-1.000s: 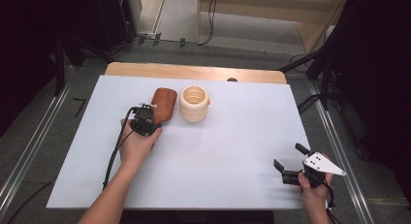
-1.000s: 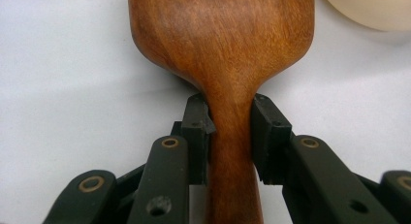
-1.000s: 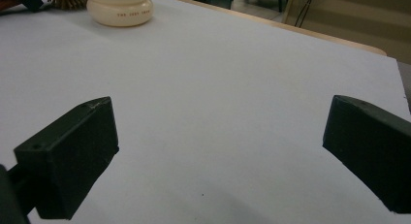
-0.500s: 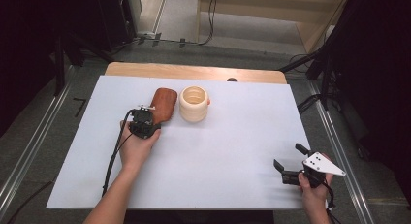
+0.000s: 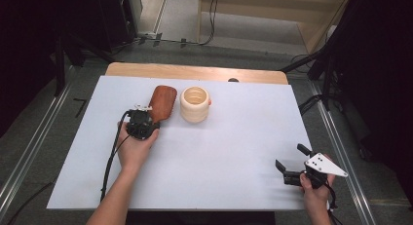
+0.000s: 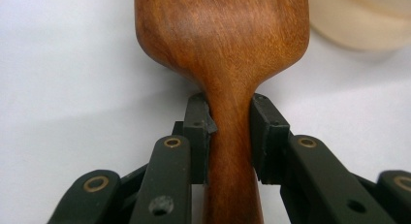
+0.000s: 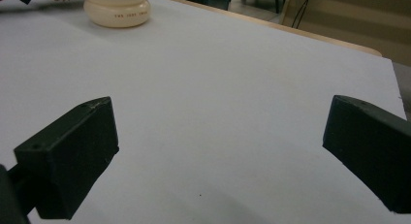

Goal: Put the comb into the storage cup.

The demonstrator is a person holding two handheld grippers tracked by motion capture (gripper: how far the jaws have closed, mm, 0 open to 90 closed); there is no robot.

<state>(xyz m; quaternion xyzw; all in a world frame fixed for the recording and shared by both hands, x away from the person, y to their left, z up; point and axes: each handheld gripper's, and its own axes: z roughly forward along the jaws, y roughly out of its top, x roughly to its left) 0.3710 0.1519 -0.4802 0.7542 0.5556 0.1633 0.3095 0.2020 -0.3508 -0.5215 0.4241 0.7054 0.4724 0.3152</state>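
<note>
Left gripper view puts us right on the action: the left gripper [image 6: 229,136] has its 2 jaws pinching the narrow neck of the wooden brush [image 6: 223,49], both pads touching the handle just below where it flares into the broad head. Looks like a grasp step, so the job now is to make that hold count. The pads sit square on either side of the neck, which is good; the wood looks smooth and polished, so I'd judge a firm squeeze is needed before any lift, or the head-heavy end could swing down.

Up in the high view, the brush [image 5: 161,102] lies flat on the white table [image 5: 234,152], just left of the cream ribbed cup [image 5: 195,104], near it but apart. Bristles peek out in the right gripper view, so it appears to rest bristle-side down. A straight-up lift keeps the head from knocking the cup; any swing toward the cup is the risk here.

Over on the other side, the right gripper [image 5: 291,170] sits well away from the cup, near the table's front right corner, jaws spread wide and holding nothing.
</note>
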